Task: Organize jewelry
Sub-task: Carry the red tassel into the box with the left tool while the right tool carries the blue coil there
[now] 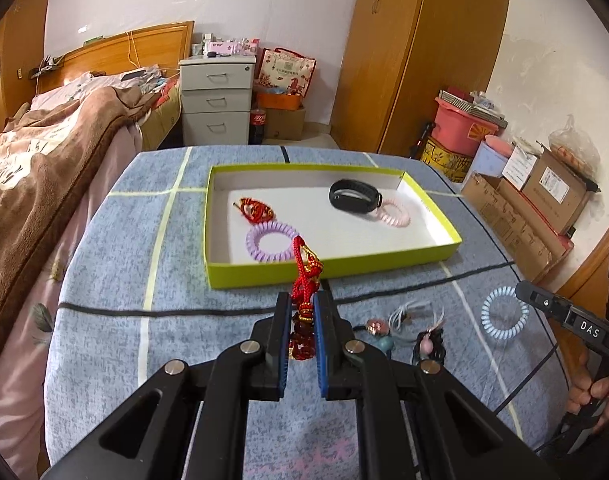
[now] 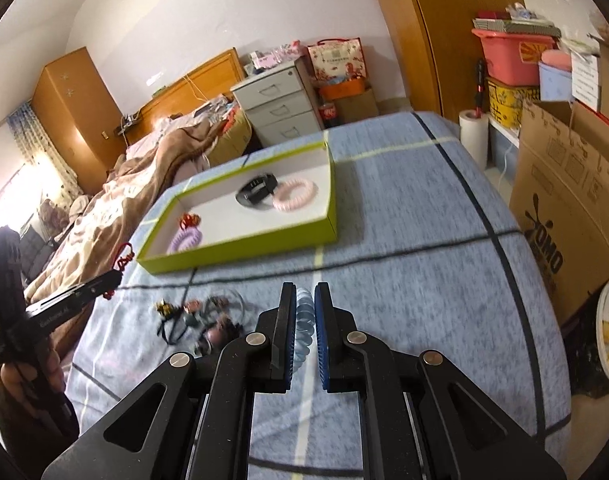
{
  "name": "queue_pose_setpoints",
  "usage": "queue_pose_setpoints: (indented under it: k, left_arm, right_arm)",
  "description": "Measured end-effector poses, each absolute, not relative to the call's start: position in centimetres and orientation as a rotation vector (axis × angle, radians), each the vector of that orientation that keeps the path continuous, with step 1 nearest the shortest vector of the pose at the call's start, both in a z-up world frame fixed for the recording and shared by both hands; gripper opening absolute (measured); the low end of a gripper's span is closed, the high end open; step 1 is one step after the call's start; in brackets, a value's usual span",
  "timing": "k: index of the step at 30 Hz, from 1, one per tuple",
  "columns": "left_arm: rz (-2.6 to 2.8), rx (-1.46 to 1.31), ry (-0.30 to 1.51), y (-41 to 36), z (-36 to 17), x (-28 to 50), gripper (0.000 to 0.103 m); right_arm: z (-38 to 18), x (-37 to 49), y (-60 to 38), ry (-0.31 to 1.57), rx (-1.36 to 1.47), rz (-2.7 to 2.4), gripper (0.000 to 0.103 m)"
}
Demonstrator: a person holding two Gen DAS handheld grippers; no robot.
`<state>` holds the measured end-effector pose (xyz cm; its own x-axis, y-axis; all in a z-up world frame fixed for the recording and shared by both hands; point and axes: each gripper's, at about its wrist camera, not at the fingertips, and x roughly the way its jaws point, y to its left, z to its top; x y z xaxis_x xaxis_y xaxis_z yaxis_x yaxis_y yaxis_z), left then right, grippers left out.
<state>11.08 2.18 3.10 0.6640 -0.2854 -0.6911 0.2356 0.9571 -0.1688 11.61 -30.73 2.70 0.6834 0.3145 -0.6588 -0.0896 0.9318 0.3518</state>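
My left fingers [image 1: 302, 304] pinch the light, floppy red knot charm [image 1: 304, 280] mid-cord; right fingers [image 2: 304, 300] squeeze a springy blue coil tie [image 2: 304, 320], both w/ jaws nearly closed.

Lime-green tray [image 1: 332, 270], white inside — holding a lilac coil tie [image 1: 270, 240], pink coil tie [image 1: 396, 214], black band [image 1: 354, 196]. Red knotted charm [image 1: 304, 280]; pale-blue coil tie [image 2: 304, 320]; blue-grey table [image 1: 144, 240] cloth with pale and dark stripes.

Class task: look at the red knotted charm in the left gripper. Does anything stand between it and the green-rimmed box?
Nothing visible does. The left gripper holds the red knotted charm above bare cloth, just short of the box's near wall.
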Motion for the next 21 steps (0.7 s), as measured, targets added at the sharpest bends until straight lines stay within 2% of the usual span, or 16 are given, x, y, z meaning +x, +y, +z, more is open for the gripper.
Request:
queue_pose_setpoints:
  k: [11, 21]
  left_arm:
    - [-0.317, -0.101, 0.817, 1.4, 3.0, 15.0, 0.012]
    - [-0.326, -0.118, 0.840, 0.6, 2.7, 18.9, 0.012]
  right_arm:
    - [4.5, 16.1, -29.0, 0.754, 0.261, 0.252, 0.010]
    - [3.6, 20.5, -27.9, 0.785, 0.260, 0.268, 0.010]
